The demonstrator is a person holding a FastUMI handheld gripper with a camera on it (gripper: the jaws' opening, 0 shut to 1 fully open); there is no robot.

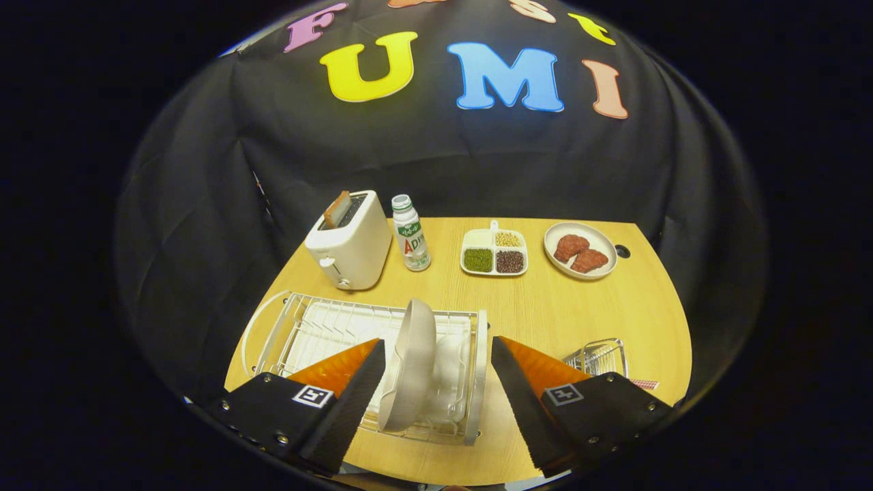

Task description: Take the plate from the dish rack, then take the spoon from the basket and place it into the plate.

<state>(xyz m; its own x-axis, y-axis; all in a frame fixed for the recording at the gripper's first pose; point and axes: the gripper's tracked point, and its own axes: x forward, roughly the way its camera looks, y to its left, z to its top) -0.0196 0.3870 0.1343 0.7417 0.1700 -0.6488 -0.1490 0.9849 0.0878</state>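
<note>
A pale beige plate [412, 365] stands on edge in the white wire dish rack [320, 327], near the rack's right end. My gripper [436, 348] hovers above it, open, with the plate's rim in the wide gap between the two fingers and closer to the left finger [354, 382]. Neither finger touches the plate. A small wire basket [599, 356] sits on the table just beyond the right finger [525, 382]; that finger partly hides it, and I cannot make out the spoon in it.
On the wooden table [545, 307] beyond the rack stand a white toaster [349, 240] with a slice in it, a small bottle [410, 233], a divided dish of beans [494, 252] and a plate with meat pieces [580, 250].
</note>
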